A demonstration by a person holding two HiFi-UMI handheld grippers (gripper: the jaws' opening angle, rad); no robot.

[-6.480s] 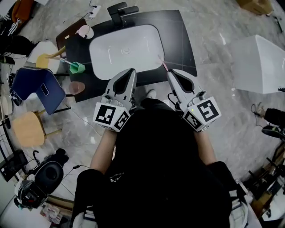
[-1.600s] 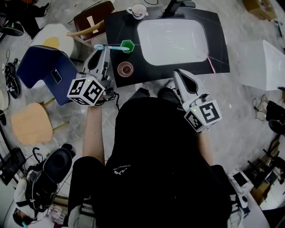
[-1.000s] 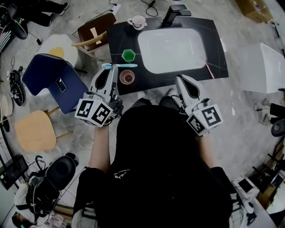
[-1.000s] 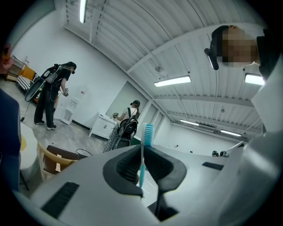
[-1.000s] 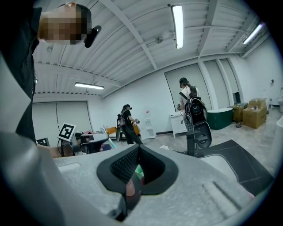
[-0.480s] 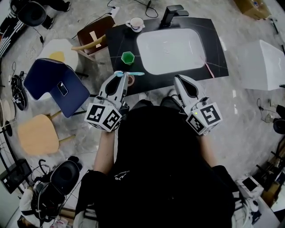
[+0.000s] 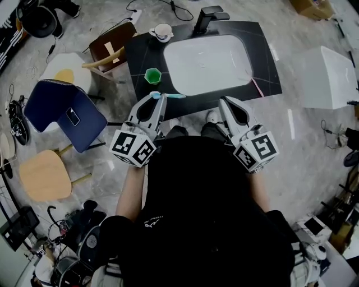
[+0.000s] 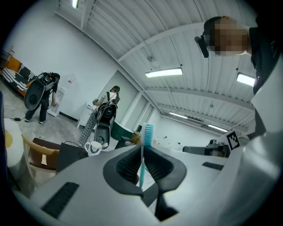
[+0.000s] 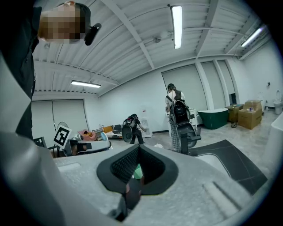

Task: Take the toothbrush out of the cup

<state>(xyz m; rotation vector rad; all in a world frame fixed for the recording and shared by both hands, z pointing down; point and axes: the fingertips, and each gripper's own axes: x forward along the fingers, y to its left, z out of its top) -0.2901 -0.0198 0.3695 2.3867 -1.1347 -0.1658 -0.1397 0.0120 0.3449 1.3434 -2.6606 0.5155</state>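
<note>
My left gripper (image 7: pixel 161 97) is shut on a turquoise toothbrush (image 7: pixel 171 96), which lies crosswise over the front edge of the black counter (image 7: pixel 259 47). In the left gripper view the toothbrush (image 8: pixel 147 133) stands upright between the pads, bristle head above the left gripper (image 8: pixel 142 146). The green cup (image 7: pixel 152 74) stands empty on the counter, a little beyond and left of that gripper. My right gripper (image 7: pixel 224 101) hovers at the counter's front edge with its jaws together and nothing in them; the right gripper (image 9: pixel 138 148) shows the same from its own view.
A white sink basin (image 7: pixel 205 60) fills the counter's middle, with a black faucet (image 7: pixel 206 13) behind it and a white mug (image 7: pixel 162 32) at the back left. A thin pink stick (image 7: pixel 257 87) lies at the right. A blue chair (image 7: pixel 63 113), a wooden stool (image 7: pixel 42 174) and a white box (image 7: pixel 332 75) stand around.
The left gripper has carried the toothbrush away from the green cup, toward the counter's front edge and slightly right. The right gripper has stayed put.
</note>
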